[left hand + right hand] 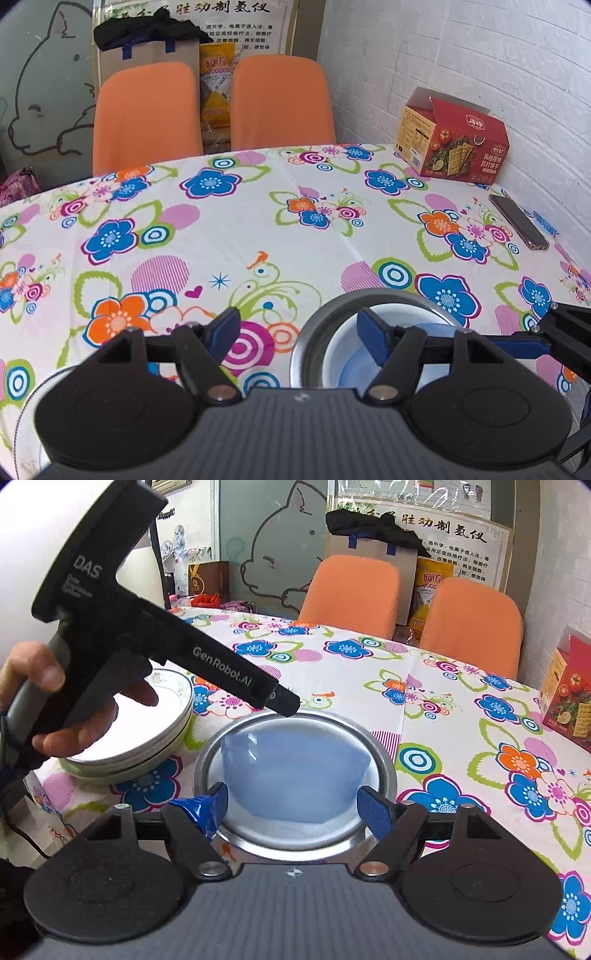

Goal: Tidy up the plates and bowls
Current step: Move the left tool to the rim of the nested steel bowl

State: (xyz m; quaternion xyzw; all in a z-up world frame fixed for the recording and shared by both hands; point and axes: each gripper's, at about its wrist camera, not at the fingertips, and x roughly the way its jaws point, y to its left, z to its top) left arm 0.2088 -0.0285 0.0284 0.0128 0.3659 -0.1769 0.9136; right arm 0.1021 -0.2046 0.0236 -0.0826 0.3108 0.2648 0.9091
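A translucent blue bowl sits inside a round metal plate on the flowered table. My right gripper is open, its blue fingers standing either side of the bowl's near part without gripping it. In the left wrist view the metal plate and the blue bowl lie at lower right. My left gripper is open and empty, its right finger over the plate and its left finger over bare cloth. A stack of white bowls stands left of the metal plate, partly hidden by the left gripper's body and the hand.
A red cracker box stands at the far right by the brick wall, with a phone lying in front of it. Two orange chairs stand behind the table. The flowered tablecloth covers the whole table.
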